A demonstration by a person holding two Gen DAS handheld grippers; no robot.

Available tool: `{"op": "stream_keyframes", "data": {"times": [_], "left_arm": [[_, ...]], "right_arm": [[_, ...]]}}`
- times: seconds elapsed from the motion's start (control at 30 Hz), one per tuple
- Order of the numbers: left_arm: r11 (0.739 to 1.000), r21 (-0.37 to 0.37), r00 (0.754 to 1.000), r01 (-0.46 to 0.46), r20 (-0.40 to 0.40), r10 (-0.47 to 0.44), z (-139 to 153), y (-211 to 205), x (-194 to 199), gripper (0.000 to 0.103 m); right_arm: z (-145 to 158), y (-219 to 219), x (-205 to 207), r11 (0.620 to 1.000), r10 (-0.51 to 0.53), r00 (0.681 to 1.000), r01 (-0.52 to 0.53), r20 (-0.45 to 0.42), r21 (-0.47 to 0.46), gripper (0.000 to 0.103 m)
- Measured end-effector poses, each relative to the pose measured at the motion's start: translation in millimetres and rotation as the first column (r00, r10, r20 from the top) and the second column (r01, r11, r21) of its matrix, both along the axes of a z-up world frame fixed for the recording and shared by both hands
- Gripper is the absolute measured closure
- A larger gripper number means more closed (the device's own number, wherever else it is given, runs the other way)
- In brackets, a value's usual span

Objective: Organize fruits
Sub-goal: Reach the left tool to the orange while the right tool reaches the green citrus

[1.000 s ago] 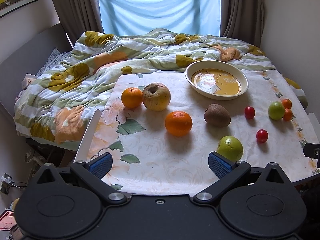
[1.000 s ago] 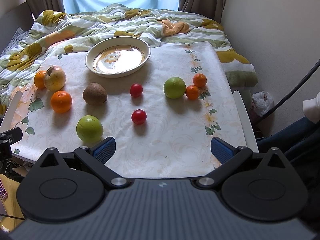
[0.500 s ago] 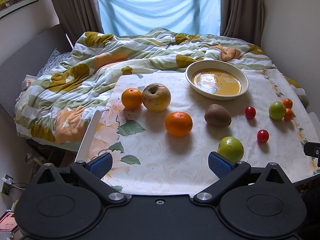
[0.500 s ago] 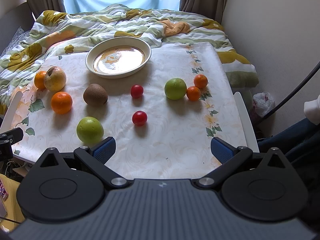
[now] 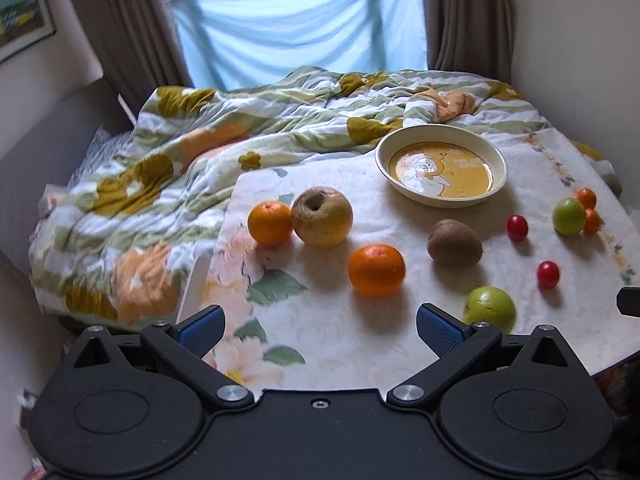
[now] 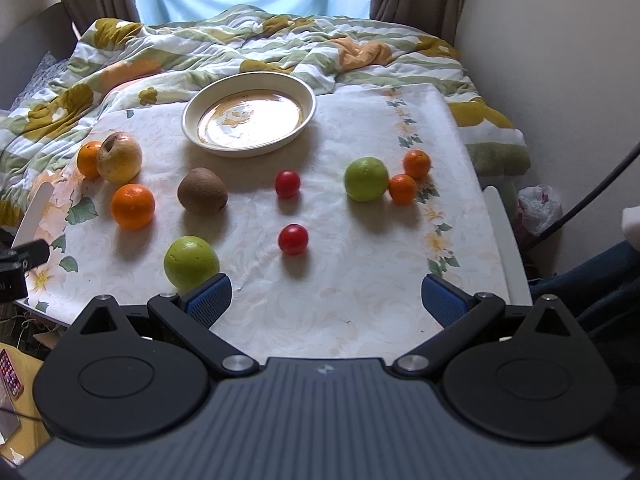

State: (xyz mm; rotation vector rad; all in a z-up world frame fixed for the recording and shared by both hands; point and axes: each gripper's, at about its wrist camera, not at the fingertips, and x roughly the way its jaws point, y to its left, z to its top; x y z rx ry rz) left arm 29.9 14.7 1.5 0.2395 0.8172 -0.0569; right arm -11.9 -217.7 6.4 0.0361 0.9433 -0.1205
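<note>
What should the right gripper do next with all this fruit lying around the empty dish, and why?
Probably ease the right gripper forward over the nearer red tomato: its jaws are open and empty, the tomato sits almost straight ahead between them, and the dish holds nothing yet.

From my left wrist view the near green apple [image 5: 490, 307] sits partly hidden behind my gripper's right finger, the framed picture [image 5: 20, 28] is cut off, and the plate's [image 5: 442, 194] printed lettering is unreadable.
</note>
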Motion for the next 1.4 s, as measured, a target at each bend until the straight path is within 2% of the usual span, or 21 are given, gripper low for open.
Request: {"op": "stream_keyframes", "data": {"times": [0.17, 0.33, 0.5, 0.57, 0.63, 0.8, 0.93, 1.03, 1.13, 1.3, 1.4], "left_arm": [[0.996, 0.047, 0.996, 0.079, 0.025, -0.080, -14, 0, 23, 0.000], [0.985, 0.052, 0.986, 0.163, 0.017, -0.164, -31, 0, 48, 0.001], [0.968, 0.024, 0.968, 0.249, -0.027, -0.249, -52, -5, 71, 0.002], [0.959, 0.017, 0.959, 0.281, -0.045, -0.280, -61, -9, 79, 0.008], [0.953, 0.018, 0.951, 0.304, -0.070, -0.302, -72, -13, 86, 0.010], [0.946, -0.024, 0.938, 0.324, -0.124, -0.324, -92, -18, 102, 0.018], [0.946, -0.040, 0.936, 0.322, -0.139, -0.325, -100, -19, 108, 0.022], [0.946, -0.062, 0.934, 0.317, -0.153, -0.323, -104, -20, 112, 0.028], [0.944, -0.080, 0.929, 0.319, -0.168, -0.329, -108, -21, 113, 0.038], [0.943, -0.069, 0.931, 0.325, -0.151, -0.331, -108, -23, 110, 0.039], [0.944, -0.064, 0.933, 0.324, -0.144, -0.330, -108, -22, 109, 0.039]], "right_arm": [[-15, 11, 7, 0.999, 0.048, 0.999, -0.048, -0.015, 0.004, 0.000], [-36, 27, 16, 0.995, 0.093, 0.995, -0.093, -0.025, 0.025, 0.000], [-59, 44, 27, 0.989, 0.139, 0.990, -0.138, -0.017, 0.054, 0.000], [-68, 51, 31, 0.986, 0.154, 0.988, -0.153, -0.011, 0.061, 0.000], [-76, 56, 36, 0.984, 0.167, 0.986, -0.166, -0.009, 0.070, 0.000], [-91, 66, 46, 0.981, 0.170, 0.985, -0.170, 0.001, 0.091, 0.000], [-96, 70, 54, 0.979, 0.171, 0.985, -0.170, -0.001, 0.109, 0.000], [-100, 72, 58, 0.979, 0.172, 0.985, -0.172, 0.003, 0.114, 0.000], [-104, 75, 61, 0.977, 0.181, 0.983, -0.180, 0.002, 0.115, 0.005], [-107, 77, 67, 0.975, 0.187, 0.982, -0.186, 0.003, 0.124, 0.016], [-108, 78, 69, 0.974, 0.192, 0.981, -0.191, 0.008, 0.123, 0.018]]}}
